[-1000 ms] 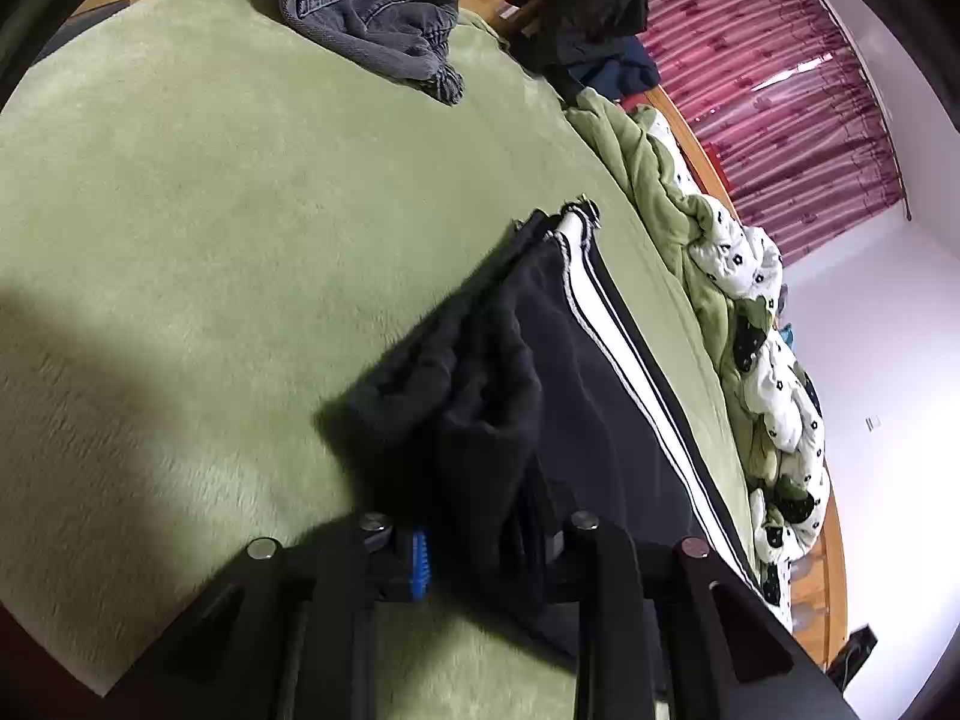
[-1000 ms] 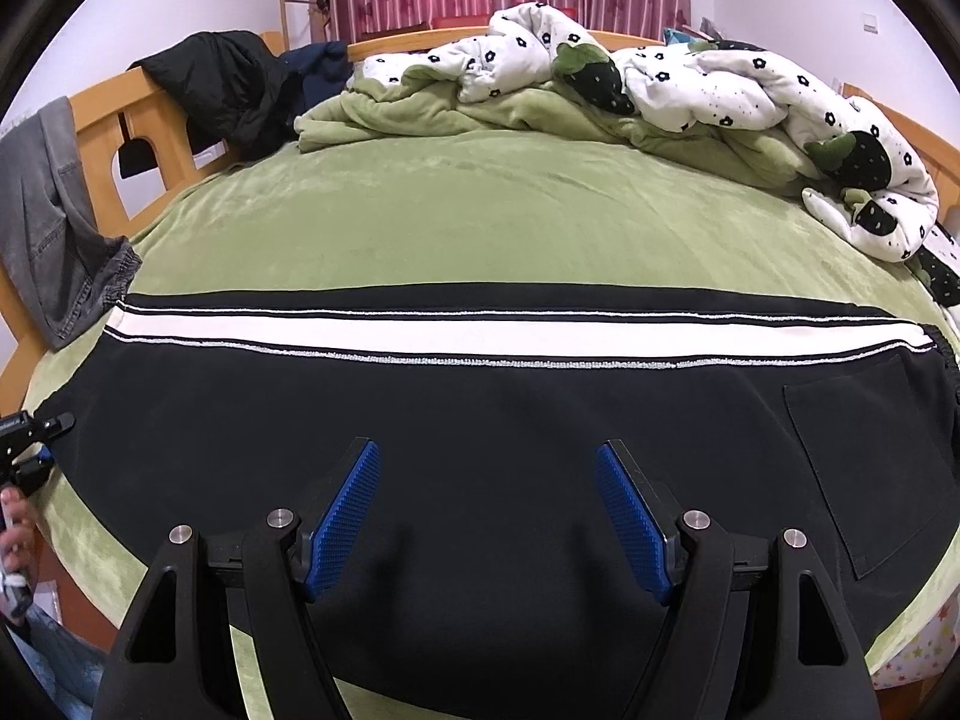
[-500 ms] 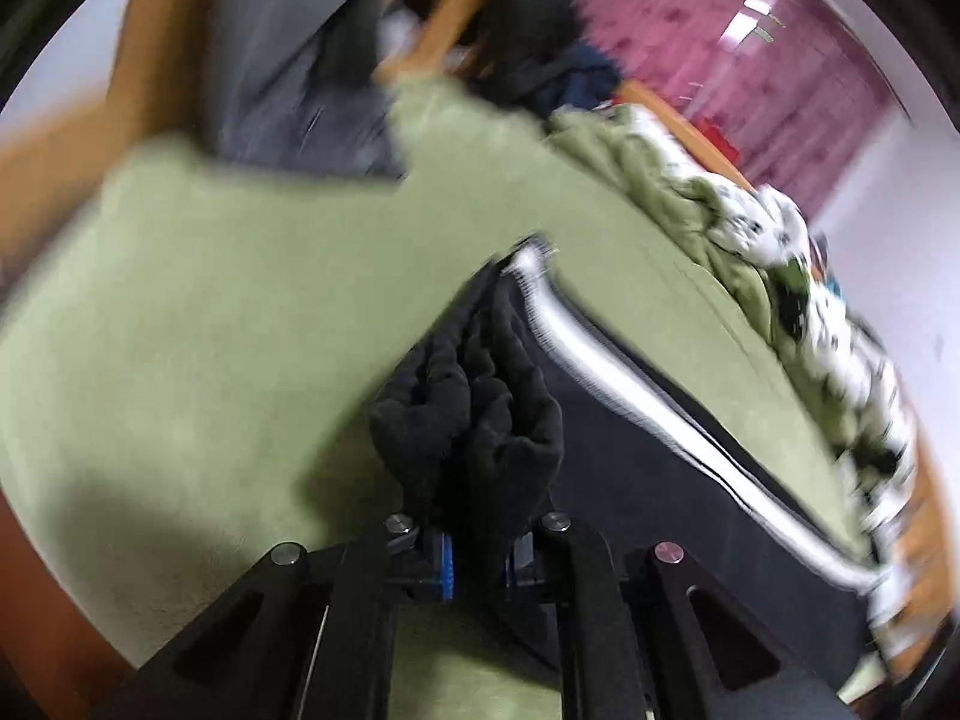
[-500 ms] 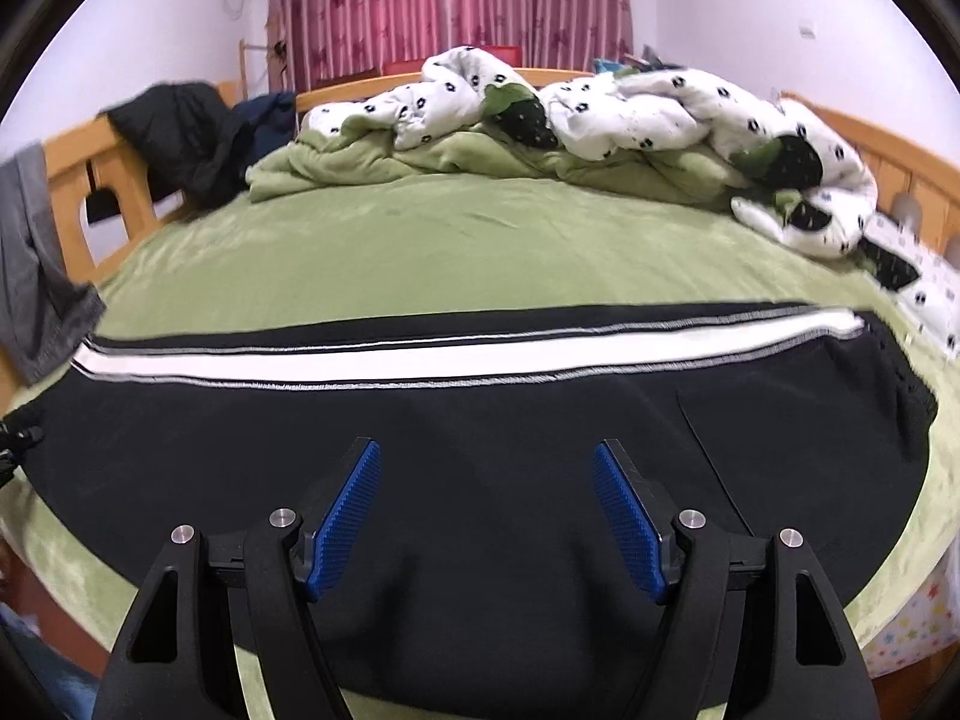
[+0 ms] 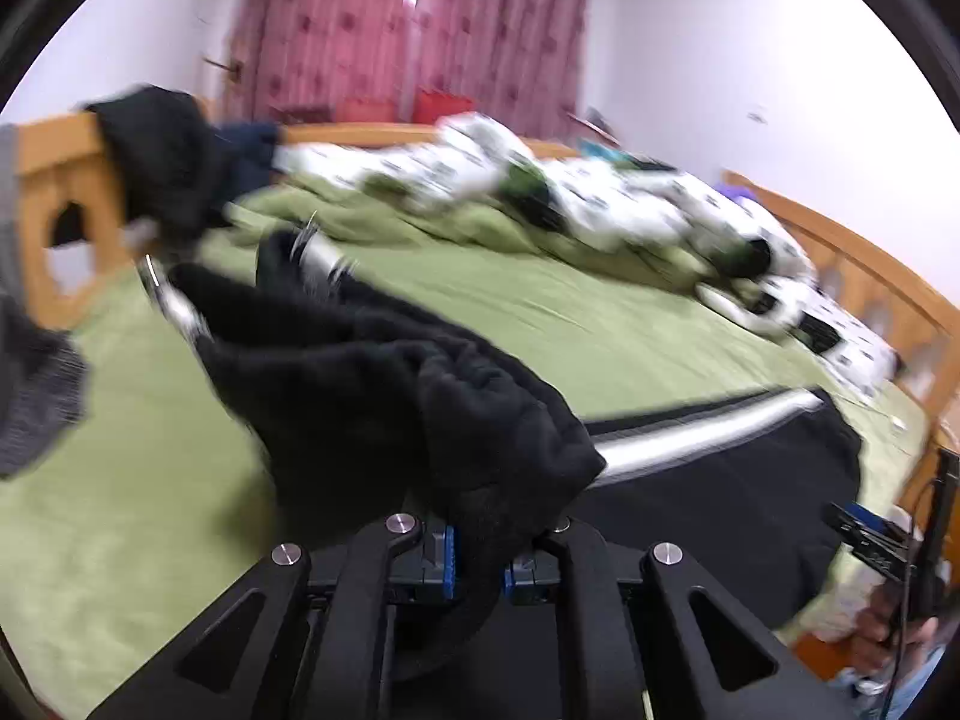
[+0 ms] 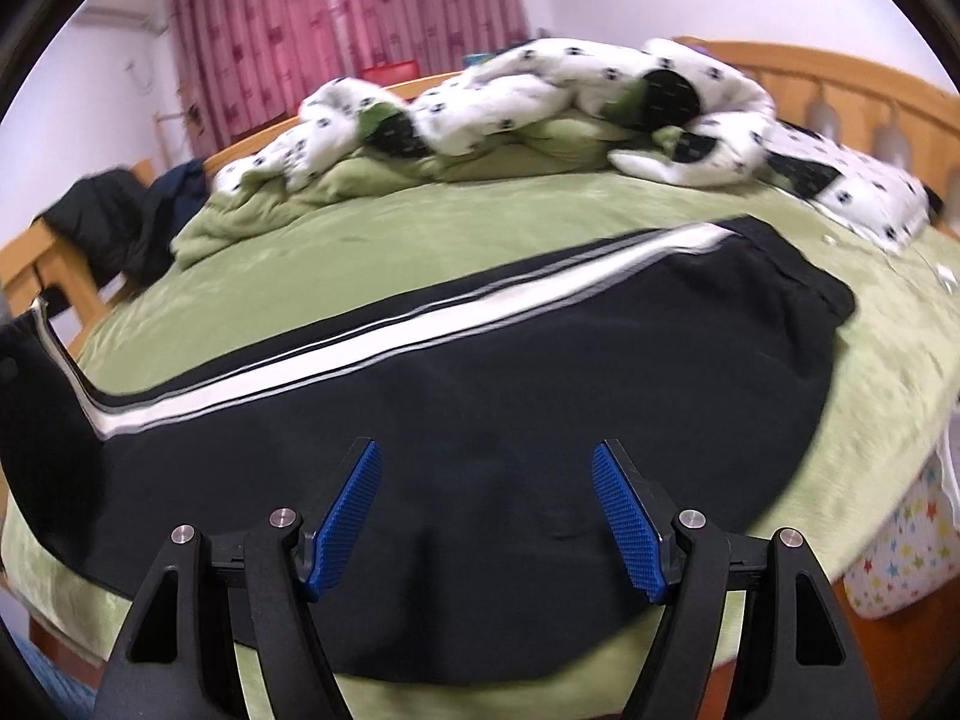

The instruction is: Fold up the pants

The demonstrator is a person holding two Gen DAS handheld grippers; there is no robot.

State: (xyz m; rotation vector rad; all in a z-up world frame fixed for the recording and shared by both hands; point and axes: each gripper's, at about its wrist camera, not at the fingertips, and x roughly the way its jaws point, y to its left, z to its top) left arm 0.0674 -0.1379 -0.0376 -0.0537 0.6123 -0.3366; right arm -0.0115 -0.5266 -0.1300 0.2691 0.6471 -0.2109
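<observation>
Black pants point(image 6: 540, 372) with a white side stripe point(image 6: 420, 324) lie across the green bed cover point(image 6: 420, 240). My left gripper point(image 5: 477, 564) is shut on the pants' leg-end cloth point(image 5: 456, 414), which is lifted off the bed and bunched above the jaws. The waist part of the pants point(image 5: 720, 468) still lies flat at the right. In the right wrist view the raised leg end point(image 6: 42, 396) shows at the far left. My right gripper point(image 6: 486, 516) is open and empty, hovering over the middle of the pants.
A white and black patterned quilt point(image 6: 540, 96) with a green blanket point(image 6: 336, 192) is piled at the back of the bed. Dark clothes point(image 5: 162, 156) hang on the wooden bed frame point(image 5: 54, 192). Grey jeans point(image 5: 30, 372) lie at the left. Red curtains point(image 5: 408, 30) are behind.
My left gripper closed on the leg end, then lifted it and swung it right toward the waist. My right gripper stayed open and shifted right over the pants.
</observation>
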